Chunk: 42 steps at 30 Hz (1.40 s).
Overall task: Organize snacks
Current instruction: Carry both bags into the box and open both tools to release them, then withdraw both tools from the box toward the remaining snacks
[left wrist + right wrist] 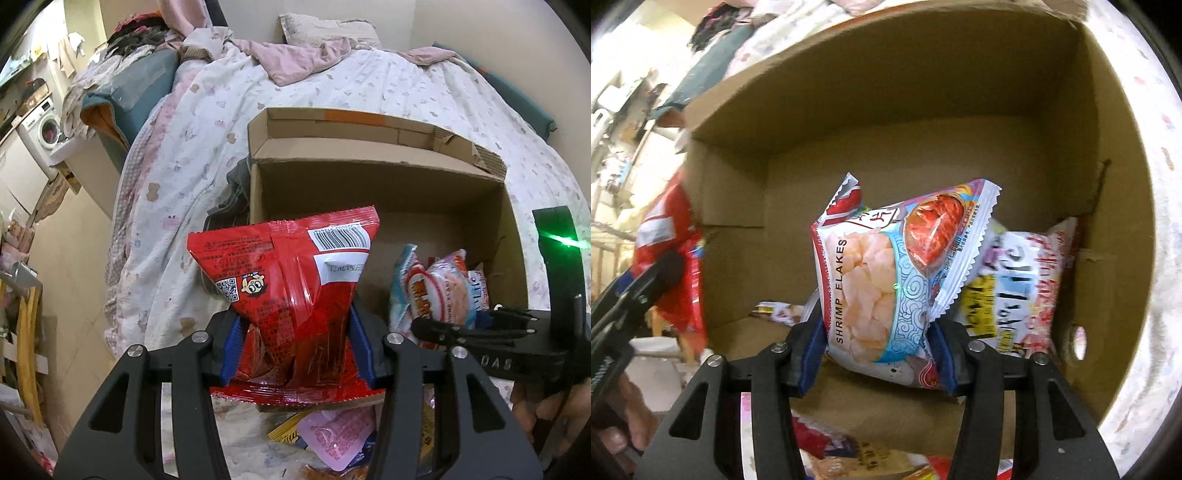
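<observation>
Left gripper [295, 347]: blue-padded fingers [233, 345] clamped on a red snack bag [291, 280], held at the near rim of the cardboard box [369, 177], barcode end up. Right gripper [877, 354]: fingers clamped on a shrimp flakes bag [886, 280], inside the box just above its floor. Touching it on the right, another snack packet [1019, 280] leans against the box wall. Loose packets [332, 435] lie on the bed [406, 85] before the box. The box sits on the bed's patterned quilt.

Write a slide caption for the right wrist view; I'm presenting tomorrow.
Right tongs grip a shrimp flakes bag inside the cardboard box.
</observation>
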Tool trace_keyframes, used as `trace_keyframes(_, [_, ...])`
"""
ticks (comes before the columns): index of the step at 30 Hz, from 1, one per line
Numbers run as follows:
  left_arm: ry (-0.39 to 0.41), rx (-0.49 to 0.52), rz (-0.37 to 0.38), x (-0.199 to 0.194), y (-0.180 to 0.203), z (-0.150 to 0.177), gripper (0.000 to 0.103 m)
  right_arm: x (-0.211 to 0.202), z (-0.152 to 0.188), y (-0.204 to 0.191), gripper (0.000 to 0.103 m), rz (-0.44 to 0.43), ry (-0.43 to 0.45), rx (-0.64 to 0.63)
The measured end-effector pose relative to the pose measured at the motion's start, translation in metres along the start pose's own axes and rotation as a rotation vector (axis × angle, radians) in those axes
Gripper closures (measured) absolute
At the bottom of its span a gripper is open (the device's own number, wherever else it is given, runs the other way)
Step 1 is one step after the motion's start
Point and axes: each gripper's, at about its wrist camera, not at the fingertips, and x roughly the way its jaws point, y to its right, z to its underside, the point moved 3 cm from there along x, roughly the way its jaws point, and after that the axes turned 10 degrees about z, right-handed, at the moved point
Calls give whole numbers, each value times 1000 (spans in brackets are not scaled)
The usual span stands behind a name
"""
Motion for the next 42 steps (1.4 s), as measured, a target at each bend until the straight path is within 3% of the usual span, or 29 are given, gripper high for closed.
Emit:
trace_keyframes(3, [16, 28, 19, -2, 8, 0, 57, -1, 1, -6, 46, -26, 3, -13])
trace_keyframes(8, [-13, 43, 25, 8, 13, 2, 57, -5, 0, -3, 26, -36, 1, -1])
trace_keyframes(17, [-29, 29, 46, 17, 17, 2, 56, -47, -9, 21, 25, -15, 139, 46])
trace_keyframes(22, [-53, 42, 49, 26, 25, 3, 54, -58, -4, 44, 25, -15, 148, 81])
trace_keyframes(25, [-69, 43, 68, 29, 29, 4, 49, -62, -1, 53, 25, -19, 150, 92])
trace_keyframes(27, [-72, 47, 99, 29, 31, 5, 26, -64, -2, 52, 25, -21, 154, 92])
trace_keyframes(29, [-55, 43, 107, 25, 33, 6, 17, -65, -1, 52, 25, -19, 155, 87])
trace_keyframes(42, [-25, 42, 100, 13, 29, 5, 17, -68, 0, 44, 25, -6, 154, 69])
